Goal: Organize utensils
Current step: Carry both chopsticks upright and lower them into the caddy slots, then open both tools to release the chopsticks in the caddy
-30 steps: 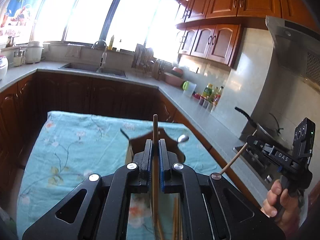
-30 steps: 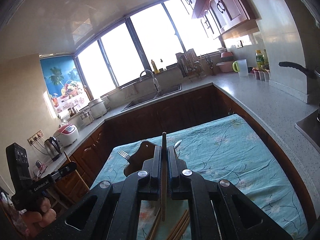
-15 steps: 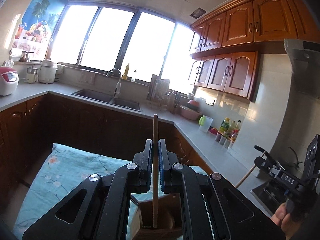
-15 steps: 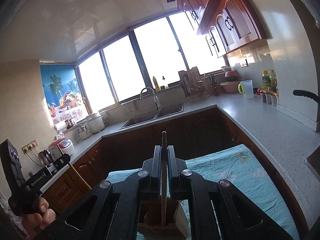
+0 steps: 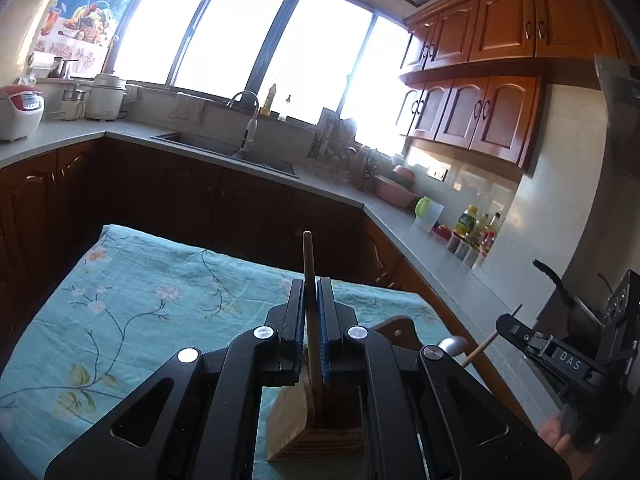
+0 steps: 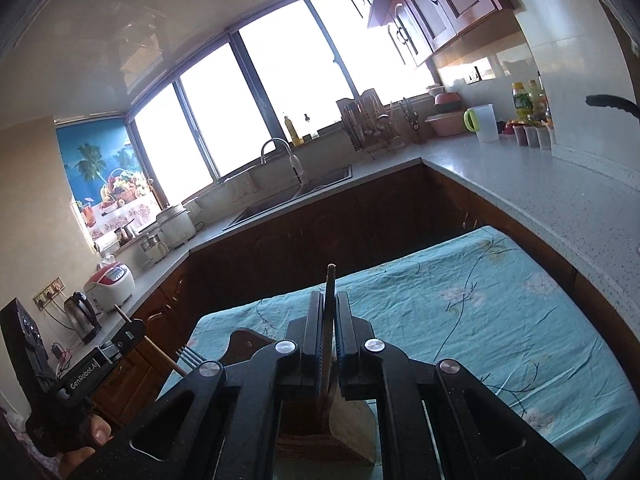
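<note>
Left wrist view: my left gripper (image 5: 311, 336) has its jaws clamped on a chopstick (image 5: 308, 256), which stands nearly upright, its top at 12 o'clock and its lower end inside the wooden holder (image 5: 298, 428) directly beneath me. The holder stands on the bench under a floral cloth (image 5: 132, 304). At 3 o'clock my right gripper (image 5: 516, 332) carries its own stick, and a spoon bowl (image 5: 452, 345) rises from the holder's far side.

Judgement: the tip appears to be in the compartment, so I should lower straight down, keep the stick vertical, and part the jaws only when it bottoms out.

Right wrist view: my right gripper (image 6: 329, 336) is likewise closed on a second chopstick (image 6: 330, 280), its lower end entering the same holder (image 6: 340, 436) below. At 9 o'clock the left gripper (image 6: 124, 334) is visible, with a fork (image 6: 190, 356) standing beside it.

Judgement: both sticks share one slot, so I should stagger the releases to avoid the jaws colliding.
</note>
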Demonstrator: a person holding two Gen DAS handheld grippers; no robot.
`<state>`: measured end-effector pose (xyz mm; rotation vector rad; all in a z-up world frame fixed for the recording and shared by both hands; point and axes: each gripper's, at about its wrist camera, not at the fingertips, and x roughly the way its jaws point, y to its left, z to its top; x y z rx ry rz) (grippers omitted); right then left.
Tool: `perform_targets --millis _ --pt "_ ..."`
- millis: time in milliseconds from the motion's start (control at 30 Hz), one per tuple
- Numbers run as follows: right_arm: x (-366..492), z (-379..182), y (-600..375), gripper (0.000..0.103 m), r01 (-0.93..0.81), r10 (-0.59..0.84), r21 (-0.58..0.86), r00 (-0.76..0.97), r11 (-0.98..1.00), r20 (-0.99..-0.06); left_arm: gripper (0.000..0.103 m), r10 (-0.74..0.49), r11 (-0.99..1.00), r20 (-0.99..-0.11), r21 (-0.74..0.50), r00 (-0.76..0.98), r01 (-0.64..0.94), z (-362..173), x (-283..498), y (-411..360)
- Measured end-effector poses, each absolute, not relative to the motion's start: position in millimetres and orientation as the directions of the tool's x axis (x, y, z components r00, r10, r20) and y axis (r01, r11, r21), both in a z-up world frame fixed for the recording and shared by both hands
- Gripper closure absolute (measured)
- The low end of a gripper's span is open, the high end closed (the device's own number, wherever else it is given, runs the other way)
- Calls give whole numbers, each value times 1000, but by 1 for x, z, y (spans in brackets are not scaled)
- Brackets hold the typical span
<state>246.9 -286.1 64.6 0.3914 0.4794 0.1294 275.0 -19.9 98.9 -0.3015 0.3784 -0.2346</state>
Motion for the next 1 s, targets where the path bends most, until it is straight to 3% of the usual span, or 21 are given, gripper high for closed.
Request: perform_targets --millis 133,533,600,633,667,700,767,800,867,933,1000 --pt "249 59 -278 97 -28 209 378 869 925 -448 97 -270 944 -340 -278 901 178 98 273 -30" --pt "254 62 -281 93 -20 213 384 858 923 -467 97 -282 938 -357 -297 890 178 103 275 -25" --pt "253 63 -281 90 -19 216 390 857 921 -467 92 -284 937 -351 -300 892 181 106 272 -24" --pt "251 64 -282 87 -18 217 397 860 918 -463 82 -283 937 -347 -300 894 181 108 269 -24" --pt "249 65 -284 73 -20 219 405 864 914 -453 65 -276 938 -342 -298 898 175 110 266 -23" --pt "246 67 -286 50 -23 222 414 870 910 -440 59 -265 940 -334 -298 905 165 112 262 -21" --pt "238 73 -291 22 -29 221 433 889 901 -400 49 -258 939 -319 -304 912 159 116 255 -16" --pt "232 77 -294 16 -26 210 436 901 899 -380 44 -256 939 -320 -308 912 156 117 252 -14" --pt "223 84 -298 16 -27 201 439 913 898 -356 32 -247 938 -311 -314 918 146 119 243 -9" --pt "214 87 -301 9 -29 203 447 916 894 -347 22 -232 941 -309 -312 922 132 119 232 -5" --pt "202 88 -305 5 -26 197 450 920 893 -338 21 -226 943 -308 -309 924 127 116 221 -1"
